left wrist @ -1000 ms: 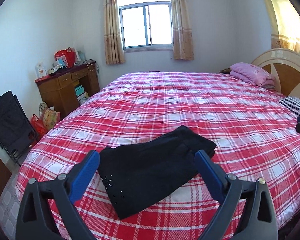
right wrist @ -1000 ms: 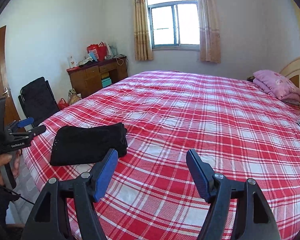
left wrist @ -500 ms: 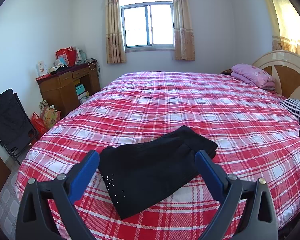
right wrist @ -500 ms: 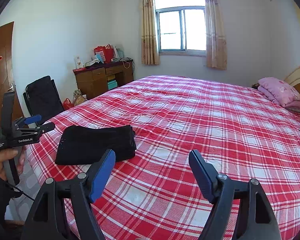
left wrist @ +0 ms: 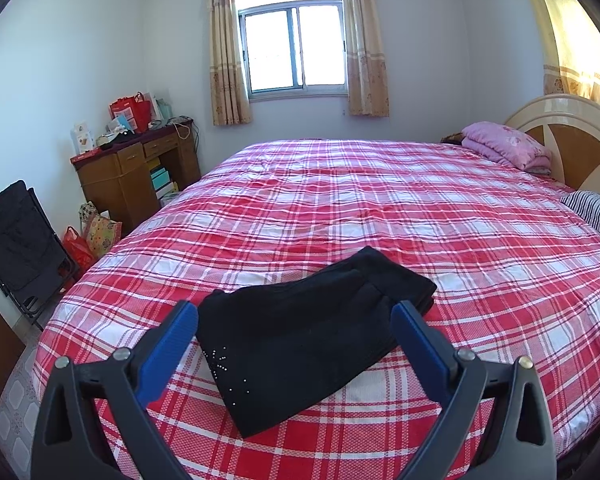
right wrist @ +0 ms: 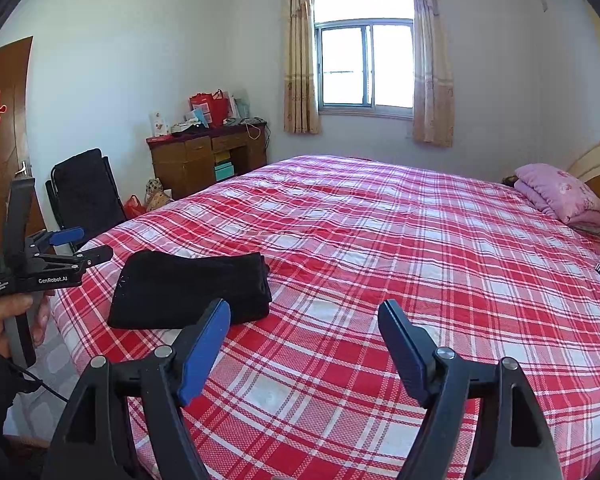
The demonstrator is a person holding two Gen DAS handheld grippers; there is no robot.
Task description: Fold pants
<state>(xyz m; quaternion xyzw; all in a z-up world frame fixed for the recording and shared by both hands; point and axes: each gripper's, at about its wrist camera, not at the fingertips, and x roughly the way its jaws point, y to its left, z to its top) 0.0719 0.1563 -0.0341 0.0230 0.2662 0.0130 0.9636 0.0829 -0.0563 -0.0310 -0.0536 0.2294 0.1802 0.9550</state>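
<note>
The folded black pants point(left wrist: 308, 336) lie near the bed's point(left wrist: 380, 216) near-left corner, wide plaid cover bare beyond, while the left gripper point(left wrist: 296, 320) and right gripper point(right wrist: 304, 316) hover above with jaws apart, empty.

The folded black fabric pants point(left wrist: 308, 336) are partly hidden behind the blue-padded left gripper point(left wrist: 296, 322). The striped pillow point(left wrist: 596, 210) is cut off at the frame edge. Items on the brown wooden desk point(right wrist: 204, 160) are too small to identify.
</note>
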